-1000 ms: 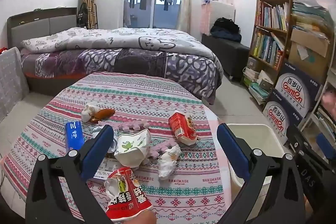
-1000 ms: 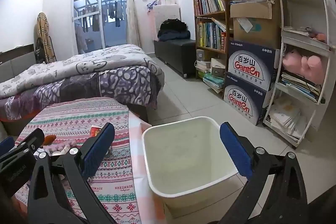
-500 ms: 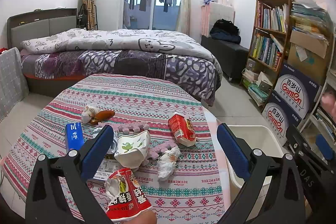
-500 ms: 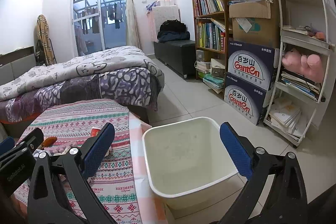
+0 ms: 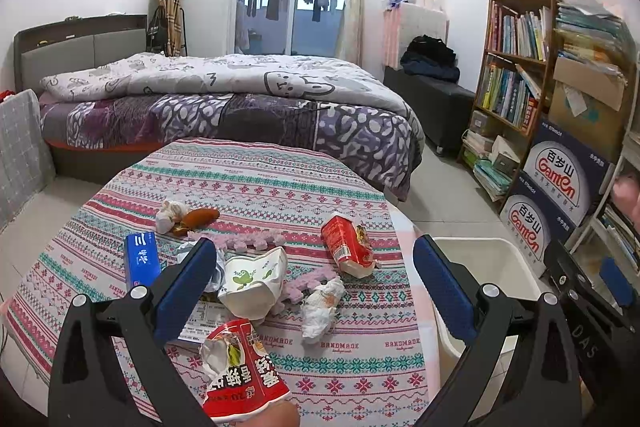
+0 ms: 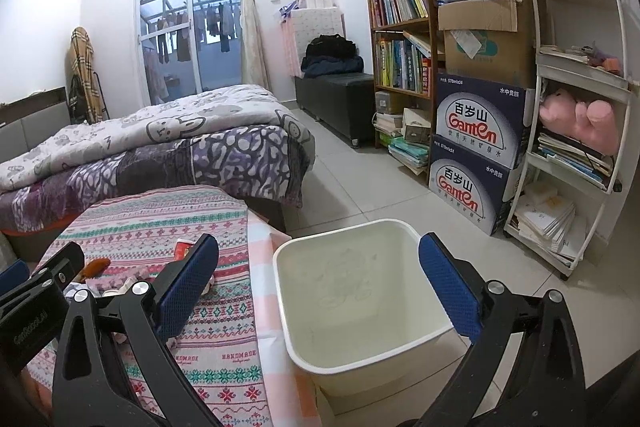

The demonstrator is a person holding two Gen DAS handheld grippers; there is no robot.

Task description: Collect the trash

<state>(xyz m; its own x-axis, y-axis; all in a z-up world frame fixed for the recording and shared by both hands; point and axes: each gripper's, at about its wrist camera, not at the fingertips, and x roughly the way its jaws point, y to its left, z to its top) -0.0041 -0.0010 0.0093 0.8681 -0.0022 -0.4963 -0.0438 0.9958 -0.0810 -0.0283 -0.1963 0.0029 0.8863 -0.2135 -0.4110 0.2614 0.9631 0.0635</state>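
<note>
Surveying from the left wrist view: we find the left gripper (image 5: 314, 281) spread wide and holding nothing, poised above the litter on the patterned tablecloth (image 5: 256, 187).
Trash located: crushed paper cup (image 5: 252, 281) between the fingers' line of sight; crumpled tissue (image 5: 322, 305) just beside it; red carton (image 5: 346, 243) further back; red snack bag (image 5: 240, 371) nearest us; blue box (image 5: 141, 259) to the left.
Recommended grasp: we judge the paper cup the first target; close on its rim wall, gently, as it will likely fold.
Hazard: pink foam strip (image 5: 236, 239) lies touching the cup and may drag along.
Right wrist view: right gripper (image 6: 318, 285) also spread, empty, facing the white bin (image 6: 400, 351).
Bin status: appears empty, standing on the floor just beside the table edge.
Advice: we should carry low across the edge and release well inside the rim.
</note>
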